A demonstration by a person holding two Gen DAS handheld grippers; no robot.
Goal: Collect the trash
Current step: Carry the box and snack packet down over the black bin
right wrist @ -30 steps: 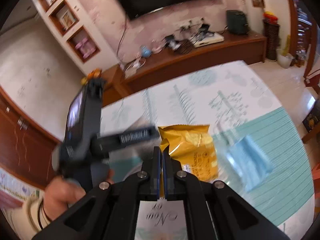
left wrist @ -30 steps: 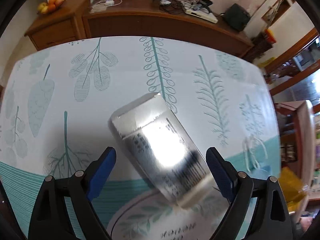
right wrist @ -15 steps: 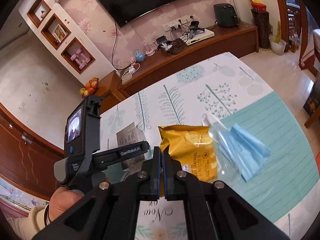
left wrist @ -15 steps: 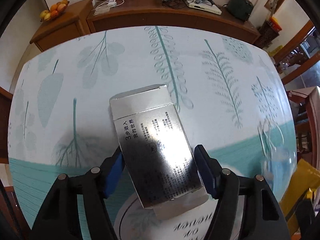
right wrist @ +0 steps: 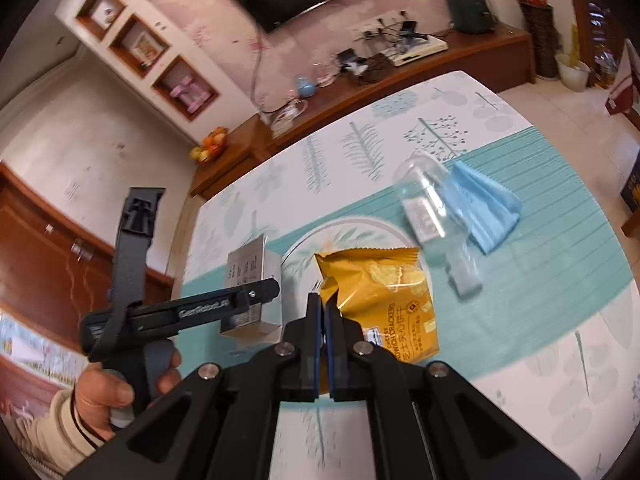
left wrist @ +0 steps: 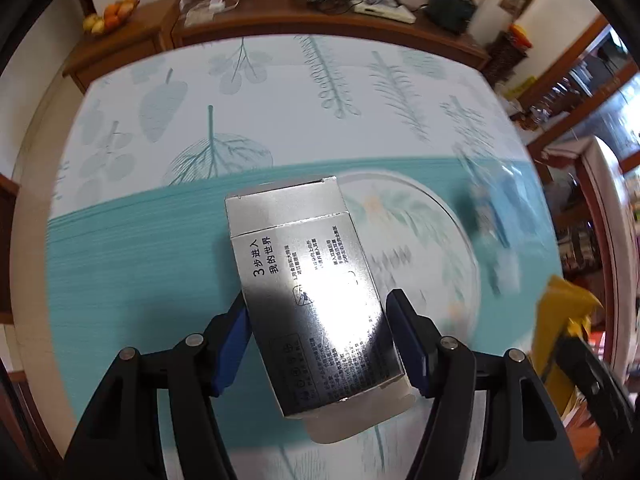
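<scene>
My left gripper (left wrist: 318,330) is shut on a silver carton box (left wrist: 308,284) and holds it above the table; the box also shows in the right wrist view (right wrist: 250,268). My right gripper (right wrist: 322,304) is shut on the corner of a yellow cracker packet (right wrist: 384,300), which shows at the right edge of the left wrist view (left wrist: 560,328). A clear plastic cup (right wrist: 424,196) and a blue face mask (right wrist: 484,204) lie on the table beyond the packet.
A round white printed patch on the tablecloth (left wrist: 424,240) lies under the box and packet. A wooden sideboard (left wrist: 320,20) with cables and a fruit bowl (left wrist: 112,16) stands behind the table. The left hand and its gripper body (right wrist: 140,312) are to the left.
The left gripper closed on the silver box and carried it back toward the round patch. The right gripper stays shut on the yellow packet, with little movement.
</scene>
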